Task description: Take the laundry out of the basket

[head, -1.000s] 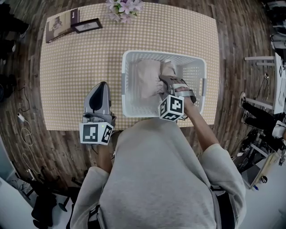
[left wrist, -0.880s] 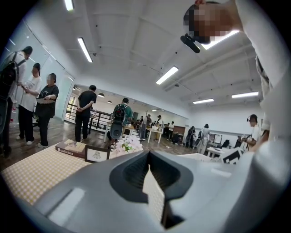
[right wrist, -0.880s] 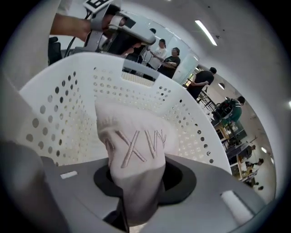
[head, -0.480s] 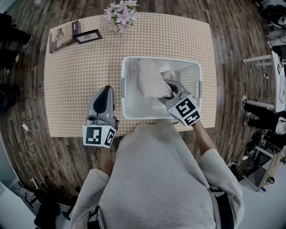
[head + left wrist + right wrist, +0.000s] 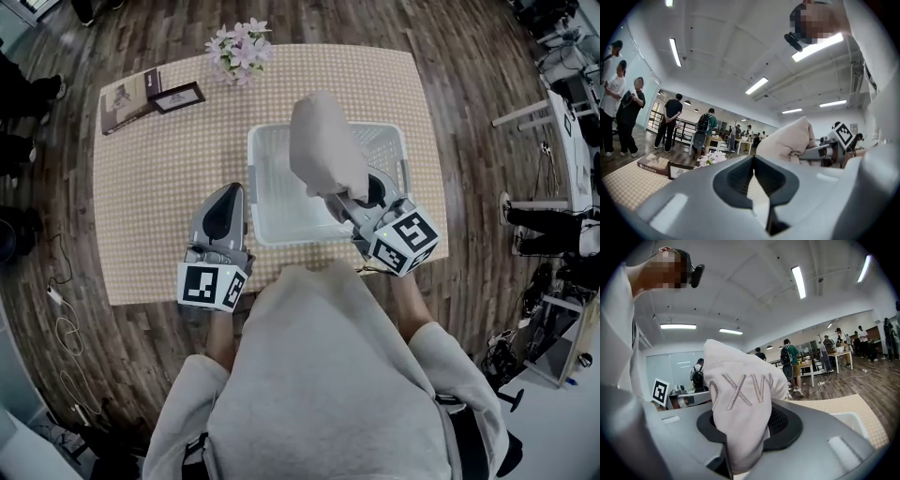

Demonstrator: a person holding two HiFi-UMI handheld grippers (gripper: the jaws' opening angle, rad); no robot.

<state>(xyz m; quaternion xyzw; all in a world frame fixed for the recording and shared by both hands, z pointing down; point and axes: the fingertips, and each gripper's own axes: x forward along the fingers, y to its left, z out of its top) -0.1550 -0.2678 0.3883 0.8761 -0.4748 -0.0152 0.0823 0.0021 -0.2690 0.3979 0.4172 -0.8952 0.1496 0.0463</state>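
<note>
A white slatted laundry basket (image 5: 267, 202) stands on the checked tablecloth. My right gripper (image 5: 349, 195) is shut on a pale beige garment (image 5: 323, 150) and holds it up above the basket, the cloth bunched and standing over the jaws. In the right gripper view the garment (image 5: 740, 390), stitched with letters, fills the gap between the jaws of the right gripper (image 5: 740, 432). My left gripper (image 5: 228, 195) hovers left of the basket over the table, shut and with nothing in it. The left gripper view shows its jaws (image 5: 753, 159) closed, with the garment (image 5: 787, 140) beyond.
The table (image 5: 150, 187) carries a bunch of flowers (image 5: 236, 49) at the far edge, with a book (image 5: 127, 94) and a small picture frame (image 5: 176, 96) at the far left. Wooden floor surrounds it. Several people stand in the room behind.
The right gripper has risen from inside the basket, drawing the garment up and out above the rim. The left gripper has stayed beside the basket.
</note>
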